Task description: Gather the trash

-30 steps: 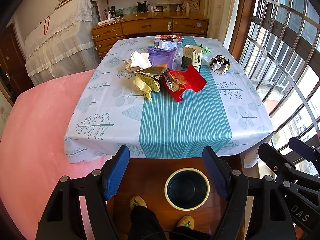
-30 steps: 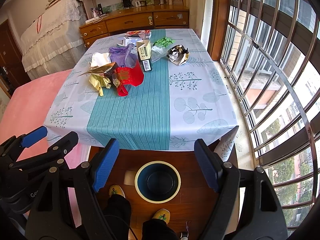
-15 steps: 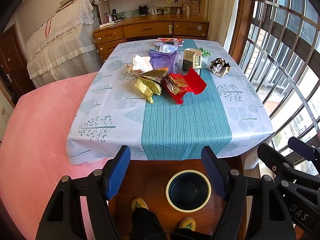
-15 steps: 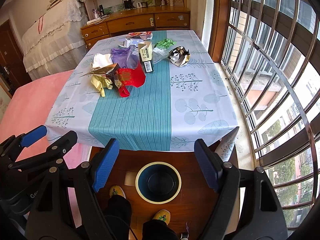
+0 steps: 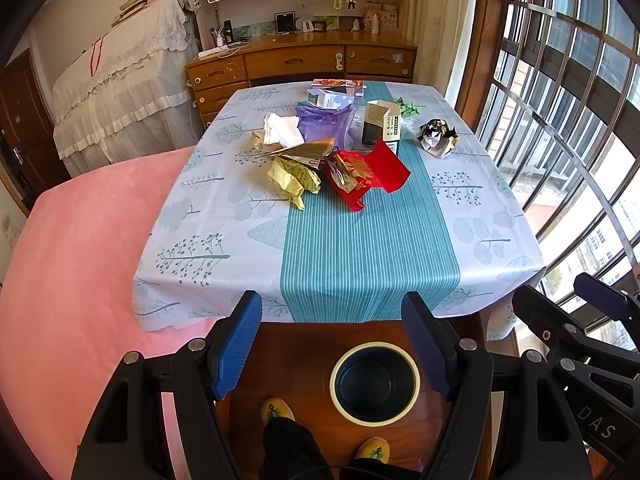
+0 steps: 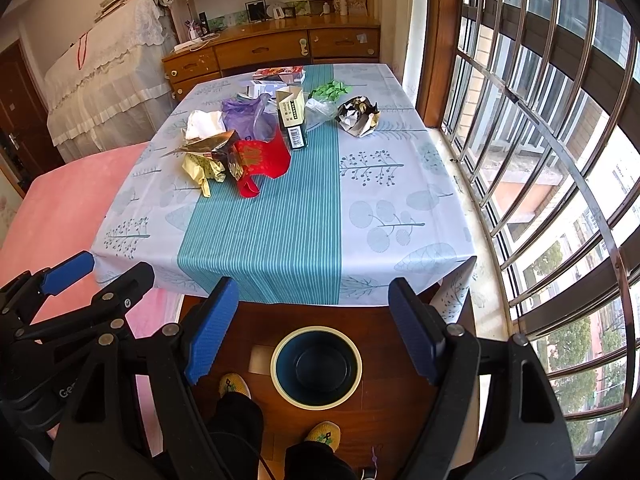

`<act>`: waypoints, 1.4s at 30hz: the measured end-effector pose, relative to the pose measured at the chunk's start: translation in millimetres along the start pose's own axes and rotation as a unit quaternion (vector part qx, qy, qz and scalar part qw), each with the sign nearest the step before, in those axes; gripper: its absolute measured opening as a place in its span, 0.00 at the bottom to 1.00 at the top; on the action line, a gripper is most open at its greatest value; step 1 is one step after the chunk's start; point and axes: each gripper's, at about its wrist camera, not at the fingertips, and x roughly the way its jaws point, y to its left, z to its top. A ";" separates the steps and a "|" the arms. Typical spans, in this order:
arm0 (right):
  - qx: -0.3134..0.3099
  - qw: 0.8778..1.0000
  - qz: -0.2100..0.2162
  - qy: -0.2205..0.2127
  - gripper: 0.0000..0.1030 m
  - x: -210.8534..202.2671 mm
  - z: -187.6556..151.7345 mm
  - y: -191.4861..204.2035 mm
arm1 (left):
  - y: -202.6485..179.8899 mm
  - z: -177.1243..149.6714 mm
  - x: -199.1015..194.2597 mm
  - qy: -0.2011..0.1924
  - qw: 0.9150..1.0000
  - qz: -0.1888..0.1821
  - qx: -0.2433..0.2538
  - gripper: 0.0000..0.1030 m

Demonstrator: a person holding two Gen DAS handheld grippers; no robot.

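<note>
Trash lies on the far half of the table (image 5: 240, 240): a red wrapper (image 5: 370, 174), a yellow wrapper (image 5: 294, 178), a purple bag (image 5: 324, 126), white paper (image 5: 282, 130), a small carton (image 5: 382, 124) and a crumpled foil ball (image 5: 436, 140). The same pile shows in the right wrist view, with the red wrapper (image 6: 262, 160) and foil ball (image 6: 358, 118). A dark bin with a cream rim (image 5: 376, 382) (image 6: 316, 366) stands on the floor before the table. My left gripper (image 5: 336, 342) and right gripper (image 6: 314, 330) are open and empty, above the bin.
A pink bed (image 5: 68, 280) lies left of the table. A wooden dresser (image 5: 304, 64) stands behind it. A barred window (image 6: 540, 140) runs along the right. The person's feet in yellow slippers (image 5: 276, 408) are beside the bin.
Both grippers have risen and drawn back slightly, so the table appears a little farther away. Both stay open. Nothing on the table has moved.
</note>
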 end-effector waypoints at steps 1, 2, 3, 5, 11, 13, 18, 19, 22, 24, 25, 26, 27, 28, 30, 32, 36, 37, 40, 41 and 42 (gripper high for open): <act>0.000 1.000 0.000 0.000 0.74 -1.7 1.0 1.3 | -0.2 1.5 -0.6 0.000 1.000 0.000 0.000 0.72; 0.000 1.000 0.000 0.000 0.74 -0.7 0.1 0.5 | -0.9 0.4 0.2 0.000 1.000 0.000 0.000 0.72; 0.000 1.000 0.000 -0.001 0.74 -1.6 0.4 0.9 | -1.0 0.2 0.2 0.000 1.000 0.000 0.000 0.72; -0.001 1.000 0.001 -0.001 0.74 -4.3 4.0 2.2 | -1.1 1.7 -0.7 -0.001 1.000 0.000 0.000 0.72; 0.000 1.000 0.001 -0.002 0.74 -6.7 9.3 5.7 | 1.6 9.4 -1.8 -0.001 1.000 0.000 0.001 0.72; 0.000 1.000 0.001 -0.002 0.74 -5.5 7.8 4.7 | 0.7 7.3 -1.5 -0.002 1.000 0.001 0.001 0.72; -0.001 1.000 0.001 -0.002 0.74 -6.4 8.8 5.9 | 4.1 11.8 1.7 -0.001 1.000 0.001 0.000 0.72; -0.001 1.000 0.001 -0.002 0.74 -5.3 9.4 5.0 | 5.7 13.9 3.1 -0.001 1.000 0.001 0.000 0.72; -0.002 1.000 0.001 -0.003 0.74 -6.1 15.8 8.4 | 9.8 18.5 7.6 0.002 1.000 -0.001 -0.002 0.72; -0.003 1.000 0.000 -0.003 0.74 -6.5 22.0 11.9 | 14.7 24.1 10.5 0.002 1.000 -0.003 -0.004 0.72; -0.002 1.000 -0.001 -0.003 0.74 -6.5 24.8 13.7 | 17.0 26.8 11.2 0.002 1.000 -0.004 -0.004 0.72; -0.001 1.000 -0.001 -0.003 0.74 -5.5 29.1 17.0 | 19.5 30.5 11.7 0.001 1.000 -0.004 -0.003 0.72; 0.000 1.000 -0.001 -0.004 0.74 -6.1 34.8 20.4 | 21.9 34.0 12.3 0.000 1.000 -0.004 -0.002 0.72; 0.001 1.000 -0.002 -0.004 0.74 -1.9 36.2 22.5 | 24.9 37.7 13.1 -0.001 1.000 -0.005 -0.001 0.72; 0.004 1.000 0.000 -0.006 0.74 2.6 47.1 31.3 | 32.6 45.2 15.8 -0.004 1.000 -0.005 0.001 0.72; 0.004 1.000 0.000 -0.007 0.74 12.5 51.5 39.6 | 42.2 54.6 18.9 -0.006 1.000 -0.004 -0.001 0.72; 0.009 1.000 -0.005 -0.013 0.74 27.0 67.7 56.4 | 65.4 76.9 30.9 -0.008 1.000 -0.005 -0.008 0.72; 0.013 1.000 -0.007 -0.015 0.74 30.0 70.7 58.5 | 72.2 83.4 35.4 -0.005 1.000 -0.006 -0.008 0.72; 0.033 0.999 -0.010 -0.014 0.74 47.0 86.8 68.1 | 90.3 102.5 50.8 0.004 1.000 -0.014 -0.005 0.72; 0.037 0.999 -0.009 -0.013 0.74 52.5 89.2 69.8 | 97.1 109.7 56.4 0.008 1.000 -0.020 -0.004 0.72; 0.041 0.999 -0.007 -0.010 0.74 59.3 93.7 73.4 | 103.5 114.8 62.5 0.013 1.000 -0.026 -0.004 0.72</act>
